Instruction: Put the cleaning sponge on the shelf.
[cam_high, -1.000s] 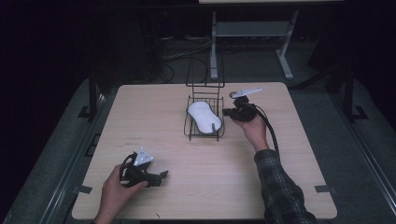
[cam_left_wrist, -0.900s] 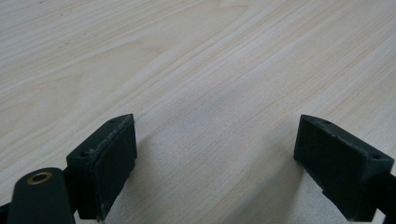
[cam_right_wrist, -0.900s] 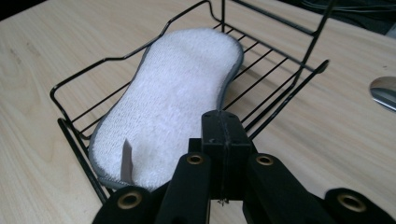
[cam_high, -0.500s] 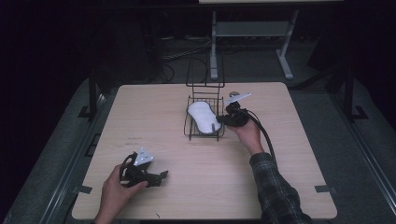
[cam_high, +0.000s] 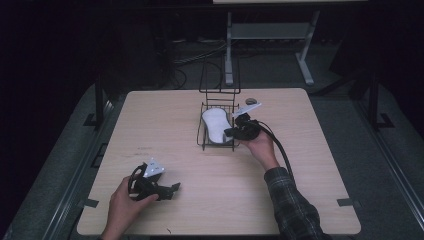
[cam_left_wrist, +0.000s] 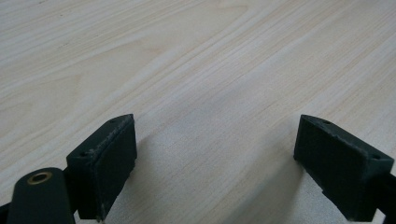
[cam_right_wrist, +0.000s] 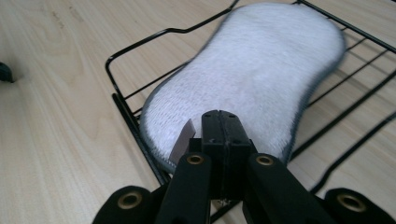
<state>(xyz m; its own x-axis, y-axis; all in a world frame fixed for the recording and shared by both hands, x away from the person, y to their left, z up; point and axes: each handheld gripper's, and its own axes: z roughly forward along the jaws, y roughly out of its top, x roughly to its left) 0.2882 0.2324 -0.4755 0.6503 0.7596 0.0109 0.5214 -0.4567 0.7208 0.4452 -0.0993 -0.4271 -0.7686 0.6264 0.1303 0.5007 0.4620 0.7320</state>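
White and fuzzy, a peanut-shaped sponge pad (cam_high: 216, 125) lies flat in a black wire basket (cam_high: 202, 141) at the middle of the far half of the pale wooden table (cam_high: 310, 165). The basket's tall wire back (cam_high: 220, 75) rises on its far side. In the right gripper view the pad's grey-edged near end (cam_right_wrist: 159, 140) rests over the basket's rim wire.

At the basket's right side, the right gripper (cam_high: 231, 132) points at the pad; its jaws are pressed together, and a small tag at the pad's edge (cam_right_wrist: 182, 140) sits just beside them, though whether it is pinched cannot be told. A black cable (cam_high: 280, 147) trails back along the plaid sleeve (cam_high: 295, 210).

Near the front left of the table, well apart from the basket, the left gripper (cam_high: 172, 190) rests low over bare wood with its jaws wide apart and nothing between them. A small dark round object (cam_high: 250, 101) lies beyond the basket to the right.
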